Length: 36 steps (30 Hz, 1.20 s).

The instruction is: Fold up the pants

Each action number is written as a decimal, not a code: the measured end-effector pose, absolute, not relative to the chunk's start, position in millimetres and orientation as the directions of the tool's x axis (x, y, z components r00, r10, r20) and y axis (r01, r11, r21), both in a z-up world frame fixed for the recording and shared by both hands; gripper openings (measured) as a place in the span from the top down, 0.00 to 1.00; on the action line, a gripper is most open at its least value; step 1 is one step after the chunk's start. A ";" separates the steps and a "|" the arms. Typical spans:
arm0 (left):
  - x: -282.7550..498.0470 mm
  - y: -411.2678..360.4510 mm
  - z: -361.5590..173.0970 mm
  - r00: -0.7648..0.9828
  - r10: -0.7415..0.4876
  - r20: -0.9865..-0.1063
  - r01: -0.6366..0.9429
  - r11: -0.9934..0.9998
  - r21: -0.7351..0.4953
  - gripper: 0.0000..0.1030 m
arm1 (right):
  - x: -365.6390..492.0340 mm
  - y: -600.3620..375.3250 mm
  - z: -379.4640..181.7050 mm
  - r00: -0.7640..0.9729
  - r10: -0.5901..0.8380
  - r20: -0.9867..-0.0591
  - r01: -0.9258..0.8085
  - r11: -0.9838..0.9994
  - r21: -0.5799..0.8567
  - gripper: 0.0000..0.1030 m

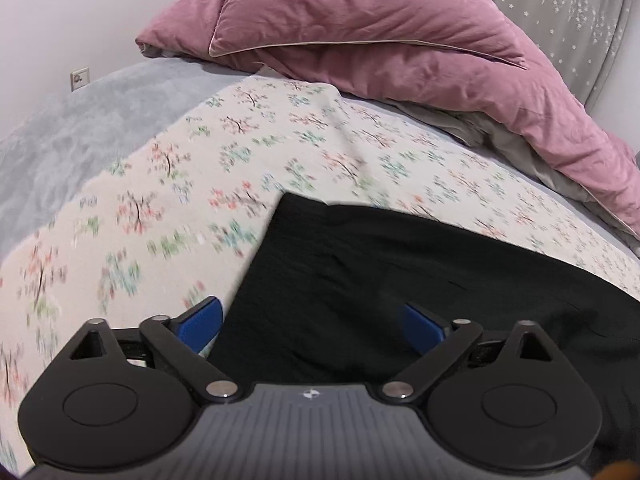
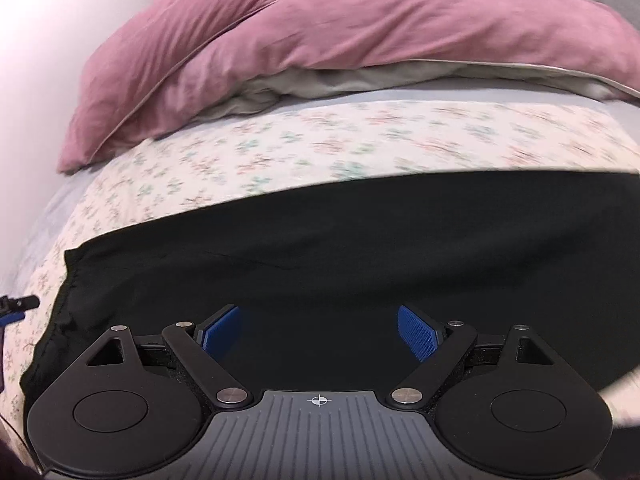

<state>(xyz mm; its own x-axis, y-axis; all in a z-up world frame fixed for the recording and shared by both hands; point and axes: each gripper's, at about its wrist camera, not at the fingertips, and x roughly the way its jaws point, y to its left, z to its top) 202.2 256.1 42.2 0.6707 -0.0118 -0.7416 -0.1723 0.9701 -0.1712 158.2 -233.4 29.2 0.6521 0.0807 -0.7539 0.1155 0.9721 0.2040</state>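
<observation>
Left tool (image 1: 312,328) wide with nothing gripped, right tool (image 2: 320,332) wide too, black pants (image 2: 340,248) lying flat and smooth across lower frame on flowered bed sheet (image 1: 160,200), pink duvet (image 2: 320,32) at top.

Soft even indoor light, motion blur on floral sheet (image 1: 248,152), fisheye warp w/ dark corners.

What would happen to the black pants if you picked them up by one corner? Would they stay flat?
Probably not. The black pants lie flat and thin on the flowered sheet, with soft wrinkles, so they would likely droop and unfold. The thin cloth looks light. It might slip from a loose pinch.
</observation>
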 end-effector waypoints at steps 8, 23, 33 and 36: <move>256.7 298.7 17.7 0.655 -0.122 -0.746 -0.051 0.977 -0.205 0.12 | 233.4 -200.7 14.3 0.653 0.163 -0.740 -0.065 0.985 0.160 0.15; 300.2 331.9 -18.7 0.657 -0.286 -0.697 -0.030 0.914 -0.404 0.59 | 353.5 -161.7 -17.0 0.494 0.150 -0.856 -0.440 0.893 -0.098 0.22; 287.6 335.2 -17.3 0.681 -0.224 -0.697 -0.077 0.925 -0.373 0.88 | 397.3 -168.2 -41.2 0.298 0.135 -0.945 -0.544 0.838 -0.051 1.00; 286.8 330.0 -14.0 0.707 -0.172 -0.686 -0.105 0.934 -0.342 0.88 | 406.1 -159.6 -38.6 0.327 0.090 -0.941 -0.559 0.821 -0.116 1.00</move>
<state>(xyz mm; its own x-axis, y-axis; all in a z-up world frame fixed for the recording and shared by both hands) 286.8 330.0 -14.0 0.7070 -0.1719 -0.6860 -0.1046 0.9339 -0.3418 406.1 -159.6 -38.6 0.3271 0.0904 -0.9407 -0.5594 0.8208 -0.1156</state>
